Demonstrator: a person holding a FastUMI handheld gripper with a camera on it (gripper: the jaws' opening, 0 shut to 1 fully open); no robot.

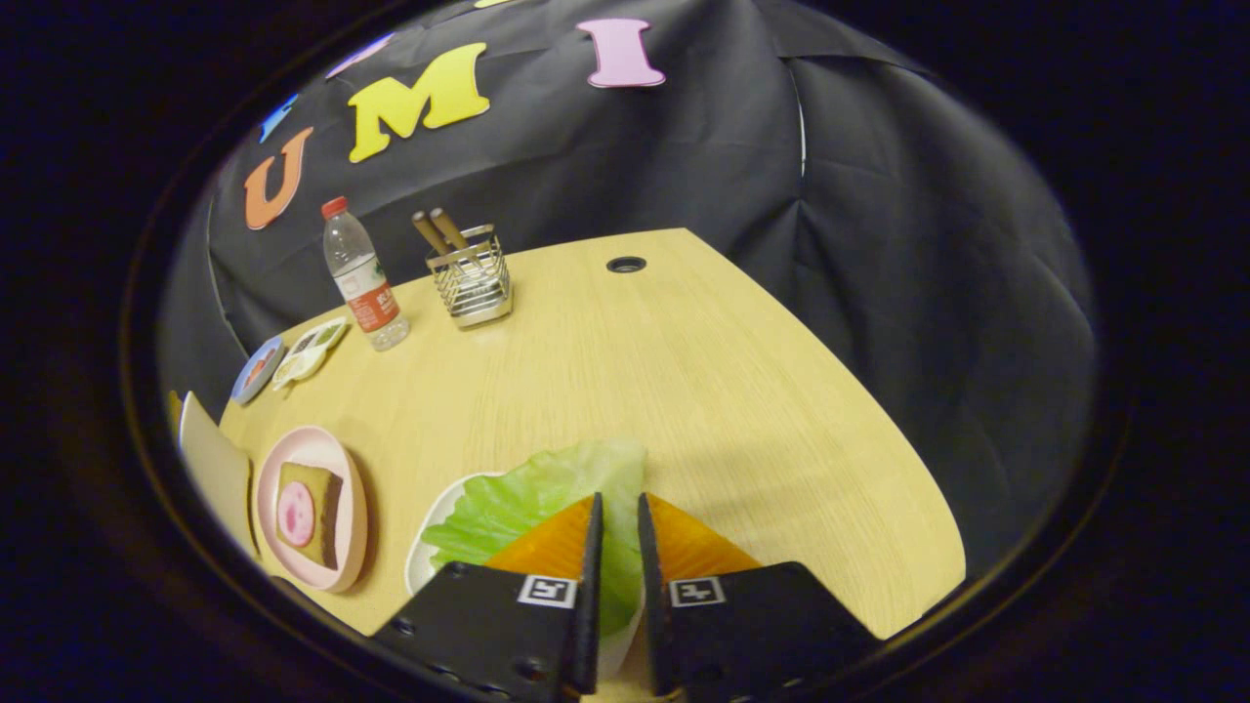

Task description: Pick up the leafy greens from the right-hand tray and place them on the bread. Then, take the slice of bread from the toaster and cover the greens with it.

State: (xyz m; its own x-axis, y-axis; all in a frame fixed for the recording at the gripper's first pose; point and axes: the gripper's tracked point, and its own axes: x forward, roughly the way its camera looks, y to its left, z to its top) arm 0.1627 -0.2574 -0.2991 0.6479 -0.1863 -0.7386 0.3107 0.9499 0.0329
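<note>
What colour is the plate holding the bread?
Pink plate, in the gripper view, left of the tool.

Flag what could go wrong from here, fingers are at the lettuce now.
1. The gripper has its fingers nearly closed around a thin edge of the leafy greens; the leaf may tear or slip out on lifting.
2. The greens overhang the white tray, so a pull could drag the tray.
3. The bread on the pink plate lies off to the left; a floppy leaf might land off it.

gripper (617,508) fingers nearly closed, narrow gap
</note>
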